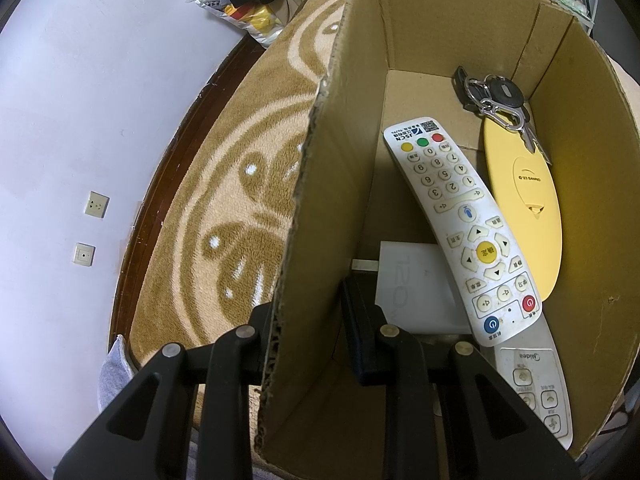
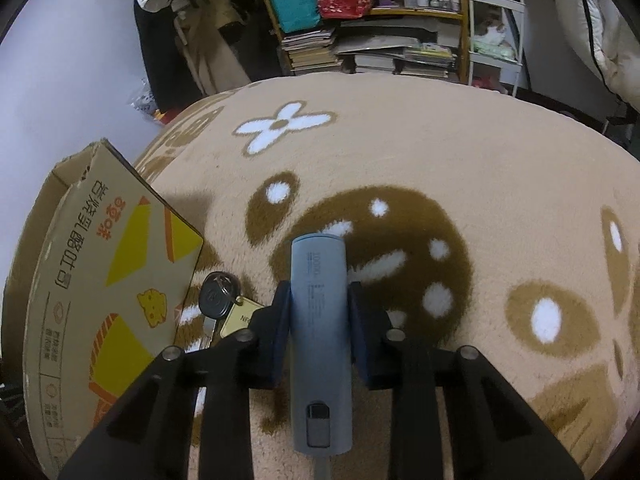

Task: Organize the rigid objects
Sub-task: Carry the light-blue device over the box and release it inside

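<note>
In the left wrist view my left gripper (image 1: 316,332) straddles the near wall of an open cardboard box (image 1: 316,184), one finger outside and one inside, shut on that wall. Inside the box lie a white remote (image 1: 460,224), a yellow oval case (image 1: 528,208), a bunch of keys (image 1: 492,96), a white block (image 1: 416,288) and a second white remote (image 1: 536,388). In the right wrist view my right gripper (image 2: 320,328) is shut on a grey-blue power bank (image 2: 320,332) just above the blanket. A black key with a gold tag (image 2: 222,304) lies beside the box (image 2: 100,300).
A beige and brown patterned blanket (image 2: 440,152) covers the bed. A white wall with two sockets (image 1: 96,204) is at the left. Shelves with stacked books (image 2: 360,52) and hanging clothes stand behind the bed. A plastic bag (image 1: 240,12) lies near the wall.
</note>
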Tool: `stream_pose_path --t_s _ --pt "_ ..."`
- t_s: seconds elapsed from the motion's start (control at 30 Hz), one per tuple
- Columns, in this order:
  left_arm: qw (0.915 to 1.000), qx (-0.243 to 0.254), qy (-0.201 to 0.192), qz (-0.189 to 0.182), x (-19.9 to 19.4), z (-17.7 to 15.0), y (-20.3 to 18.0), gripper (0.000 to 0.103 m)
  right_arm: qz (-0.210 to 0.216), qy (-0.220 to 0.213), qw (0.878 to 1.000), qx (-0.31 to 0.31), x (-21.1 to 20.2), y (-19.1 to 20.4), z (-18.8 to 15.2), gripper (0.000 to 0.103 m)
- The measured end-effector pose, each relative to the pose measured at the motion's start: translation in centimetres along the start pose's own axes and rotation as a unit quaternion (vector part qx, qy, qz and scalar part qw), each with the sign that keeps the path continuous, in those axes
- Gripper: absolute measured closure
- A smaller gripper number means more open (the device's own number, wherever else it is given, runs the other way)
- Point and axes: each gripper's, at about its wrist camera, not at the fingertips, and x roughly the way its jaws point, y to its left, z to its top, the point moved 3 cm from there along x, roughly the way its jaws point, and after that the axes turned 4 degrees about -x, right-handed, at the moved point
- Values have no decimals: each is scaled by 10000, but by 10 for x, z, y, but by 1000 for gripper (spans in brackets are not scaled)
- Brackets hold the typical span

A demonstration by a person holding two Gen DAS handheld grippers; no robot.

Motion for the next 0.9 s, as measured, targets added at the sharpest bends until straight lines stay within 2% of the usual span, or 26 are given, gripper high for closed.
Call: stream_pose_path --t_s 0.13,0.53,0.9 --pt "10000 2 1 3 0 0 0 79 55 -98 9999 124 -10 -1 2 74" --pt "10000 13 -2 12 0 -1 2 79 472 -825 9954 103 -61 25 20 74" --pt "10000 18 -2 23 0 0 3 79 1083 -1591 9812 -134 -128 66 38 74"
